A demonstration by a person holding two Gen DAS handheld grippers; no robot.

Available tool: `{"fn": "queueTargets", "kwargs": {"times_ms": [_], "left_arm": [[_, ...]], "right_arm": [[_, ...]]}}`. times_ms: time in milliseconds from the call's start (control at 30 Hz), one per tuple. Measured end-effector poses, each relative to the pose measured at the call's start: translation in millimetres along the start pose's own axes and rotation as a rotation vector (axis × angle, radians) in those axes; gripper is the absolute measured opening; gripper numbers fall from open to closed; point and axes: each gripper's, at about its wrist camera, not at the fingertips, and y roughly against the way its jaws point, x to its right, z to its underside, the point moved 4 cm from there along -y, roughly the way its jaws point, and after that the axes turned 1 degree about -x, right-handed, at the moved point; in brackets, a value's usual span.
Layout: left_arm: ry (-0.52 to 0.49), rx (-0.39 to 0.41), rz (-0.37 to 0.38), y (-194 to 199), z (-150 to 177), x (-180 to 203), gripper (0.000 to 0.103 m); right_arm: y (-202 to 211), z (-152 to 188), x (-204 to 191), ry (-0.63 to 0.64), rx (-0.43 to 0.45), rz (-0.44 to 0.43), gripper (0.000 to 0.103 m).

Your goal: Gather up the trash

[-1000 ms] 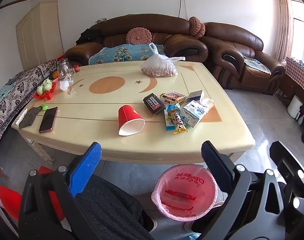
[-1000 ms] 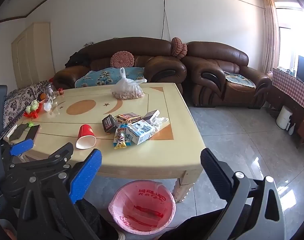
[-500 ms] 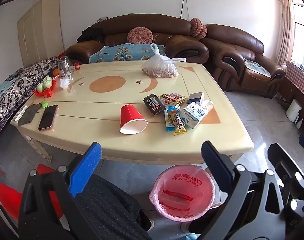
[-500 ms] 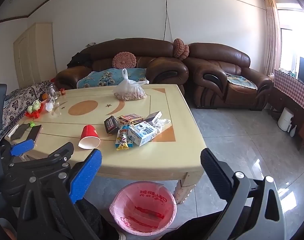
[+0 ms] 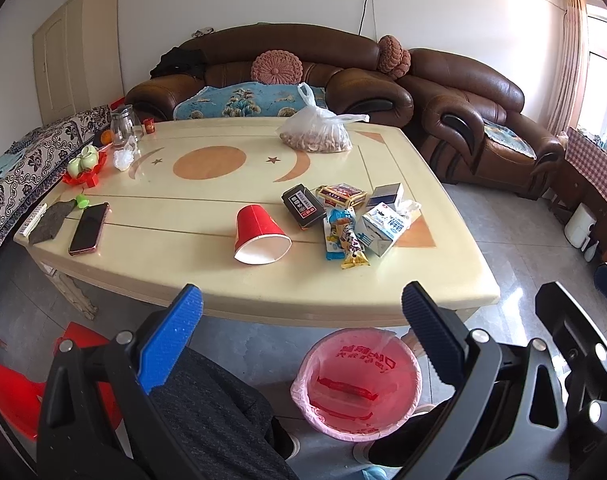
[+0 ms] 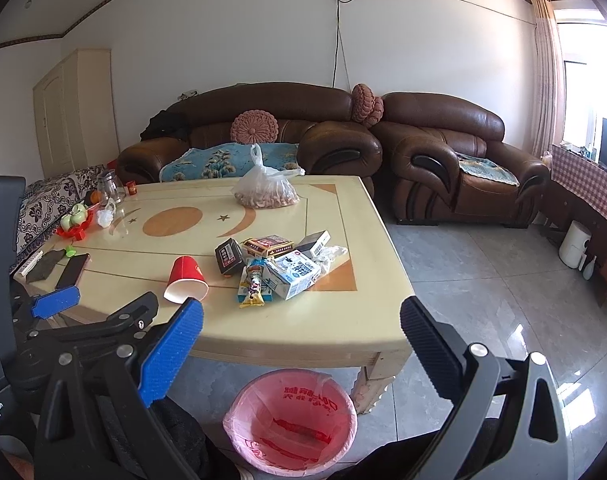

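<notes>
Only in the right view, the left tongs (image 6: 55,300); both tongs released, right tongs (image 6: 301,312) empty.

Right tool (image 6: 301,332) hangs wide open and empty over the near edge of the bench (image 6: 343,320). Tipped red cup (image 6: 185,280) lies beside a pile: milk carton (image 6: 293,274), snack wrappers (image 6: 253,282), small boxes, can't read the labels. Pink-lined trash bin (image 6: 291,420) sits on the floor below. Left tool (image 6: 55,300) pokes in from the left.
</notes>
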Motion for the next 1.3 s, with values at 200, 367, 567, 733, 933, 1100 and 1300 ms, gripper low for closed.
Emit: {"fn": "queueTargets", "kwargs": {"times_ms": [200,367,567,733,933,1100,1300], "left_arm": [[0.003,-0.001,-0.003,-2.9,-1.6,-1.8,0.098],[0.006,-0.007,0.004,-6.8,-5.0,-1.0,0.098],[0.003,0.023,-0.013,3.4,3.1,-3.9,0.098],[0.007,0.02,-0.004,3.7,2.2,-4.4,0.098],[0.011,0.011,0.0,4.3,3.3,-2.6,0.098],[0.014,0.009,0.001,4.4,3.8,-2.0,0.098],[0.014,0.01,0.005,4.2,5.2,-2.3,0.098]], "right_arm": [[-0.2,-1.4,-1.5,-0.004,-0.003,-0.01,0.097],[-0.7,-2.5,-1.0,-0.003,-0.001,-0.008,0.097],[0.0,-1.8,-1.4,-0.002,0.007,-0.017,0.097],[1.8,-0.7,0.4,-0.004,0.012,-0.021,0.097],[1.7,0.0,0.0,-0.006,0.011,-0.023,0.097],[1.5,-1.8,-2.5,-0.007,0.008,-0.029,0.097],[3.4,-2.9,-0.8,-0.01,0.011,-0.035,0.097]]}}
